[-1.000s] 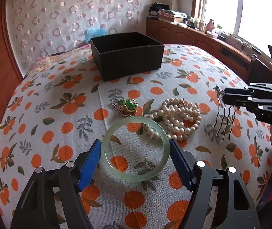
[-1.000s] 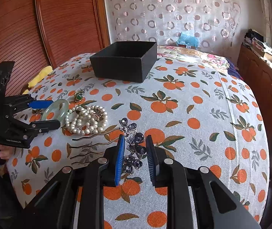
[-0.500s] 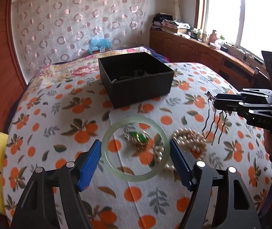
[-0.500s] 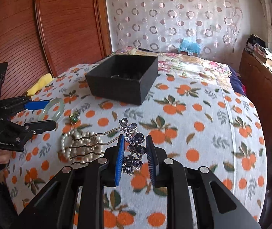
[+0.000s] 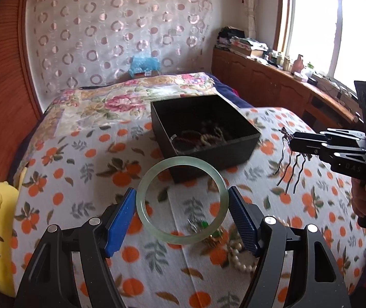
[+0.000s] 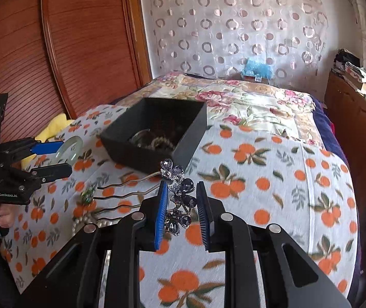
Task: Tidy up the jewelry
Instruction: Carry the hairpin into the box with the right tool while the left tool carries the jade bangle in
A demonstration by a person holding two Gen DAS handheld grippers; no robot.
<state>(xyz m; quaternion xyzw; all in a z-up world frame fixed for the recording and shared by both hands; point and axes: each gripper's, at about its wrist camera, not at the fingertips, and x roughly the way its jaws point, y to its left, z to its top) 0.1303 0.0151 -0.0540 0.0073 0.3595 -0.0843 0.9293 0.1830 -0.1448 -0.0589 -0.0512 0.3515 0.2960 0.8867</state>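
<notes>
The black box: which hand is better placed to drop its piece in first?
Probably left. The left claw holds the jade bangle just before the black box; the right claw, gripping the hair comb, looks farther off.

Pale green bangle (image 5: 181, 200) held level above the bed; jewelled purple comb (image 6: 180, 195) held too, prongs sideways; open black box (image 5: 204, 134) holds jewellery; pearls (image 5: 242, 259) and brooch (image 6: 88, 195) lie on the bed.

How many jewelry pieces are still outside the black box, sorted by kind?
Jade bangle, held in the left tool: 1
Jeweled hair comb, held in the right tool: 1
Pearl strand on the cloth: 1
Green-stone trinket on the cloth: 1
Total: 4
</notes>
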